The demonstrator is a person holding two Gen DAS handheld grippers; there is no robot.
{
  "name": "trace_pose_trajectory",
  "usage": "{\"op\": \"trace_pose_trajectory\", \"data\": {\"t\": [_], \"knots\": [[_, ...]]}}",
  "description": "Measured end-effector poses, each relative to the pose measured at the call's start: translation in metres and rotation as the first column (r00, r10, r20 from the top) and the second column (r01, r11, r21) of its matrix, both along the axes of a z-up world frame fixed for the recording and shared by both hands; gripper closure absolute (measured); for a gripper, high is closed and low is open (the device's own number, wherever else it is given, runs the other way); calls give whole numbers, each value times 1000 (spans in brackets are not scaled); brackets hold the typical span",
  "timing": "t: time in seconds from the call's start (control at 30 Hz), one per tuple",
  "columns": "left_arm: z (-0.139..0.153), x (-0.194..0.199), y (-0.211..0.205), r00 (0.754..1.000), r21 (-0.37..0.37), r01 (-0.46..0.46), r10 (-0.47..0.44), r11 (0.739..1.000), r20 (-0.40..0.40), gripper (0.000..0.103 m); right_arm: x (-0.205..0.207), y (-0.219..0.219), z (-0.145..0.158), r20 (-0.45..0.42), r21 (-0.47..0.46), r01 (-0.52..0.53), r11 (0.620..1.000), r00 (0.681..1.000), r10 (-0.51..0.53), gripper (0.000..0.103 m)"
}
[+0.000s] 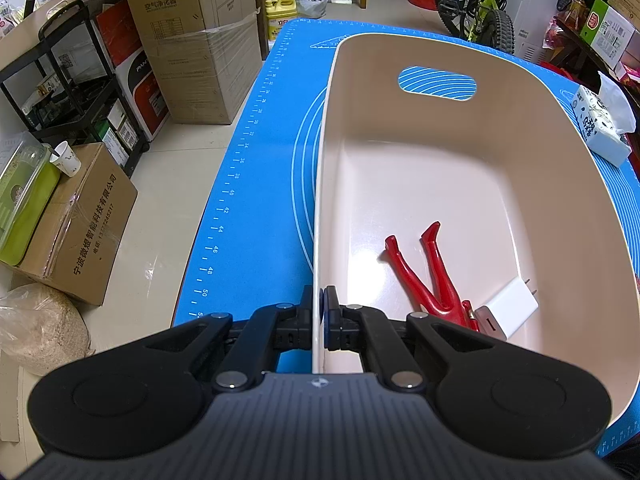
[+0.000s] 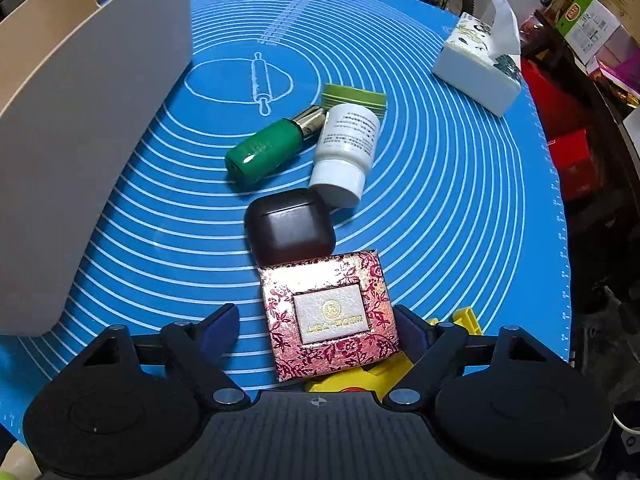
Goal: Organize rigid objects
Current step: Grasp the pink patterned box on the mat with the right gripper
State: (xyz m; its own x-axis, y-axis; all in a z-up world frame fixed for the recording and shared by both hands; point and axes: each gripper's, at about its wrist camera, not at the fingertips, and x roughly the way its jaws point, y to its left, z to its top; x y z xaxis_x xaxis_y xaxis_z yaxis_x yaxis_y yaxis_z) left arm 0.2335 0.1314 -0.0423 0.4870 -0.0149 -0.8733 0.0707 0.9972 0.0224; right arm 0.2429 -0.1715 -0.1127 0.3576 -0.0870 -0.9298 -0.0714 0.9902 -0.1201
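Observation:
My left gripper (image 1: 320, 312) is shut on the near rim of a beige plastic bin (image 1: 440, 140). Inside the bin lie a red-handled tool (image 1: 424, 276) and a white charger plug (image 1: 508, 308). My right gripper (image 2: 316, 326) is open and straddles a pink floral box (image 2: 328, 316); a gap shows at the left finger (image 2: 224, 324). The box rests on a yellow object (image 2: 376, 376). Beyond it lie a dark earbud case (image 2: 290, 232), a white bottle (image 2: 346, 152), a green bottle (image 2: 268, 150) and a green lid (image 2: 354, 96). The bin's outer wall (image 2: 100, 120) stands to the left.
Everything sits on a blue baking mat (image 2: 440, 220). A tissue box (image 2: 476, 72) stands at the mat's far right. Cardboard boxes (image 1: 92, 224) and a black shelf (image 1: 80, 92) crowd the floor to the left, and a bicycle (image 1: 476, 4) is behind the table.

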Motion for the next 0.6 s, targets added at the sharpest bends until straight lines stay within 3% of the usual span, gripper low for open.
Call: {"op": "trace_pose_trajectory", "data": {"t": [0.07,0.37,0.6], "knots": [[0,0,0,1000,0,0,0,1000,1,98,-1,0,2,-4,28,-7,1000,1000,7,40],[0,0,0,1000,0,0,0,1000,0,97,-6,5,10,0,52,-21,998,1000,21,41],[0,0,1,1000,0,0,0,1000,1,97,-11,6,46,97,97,-29,995,995,19,41]]}}
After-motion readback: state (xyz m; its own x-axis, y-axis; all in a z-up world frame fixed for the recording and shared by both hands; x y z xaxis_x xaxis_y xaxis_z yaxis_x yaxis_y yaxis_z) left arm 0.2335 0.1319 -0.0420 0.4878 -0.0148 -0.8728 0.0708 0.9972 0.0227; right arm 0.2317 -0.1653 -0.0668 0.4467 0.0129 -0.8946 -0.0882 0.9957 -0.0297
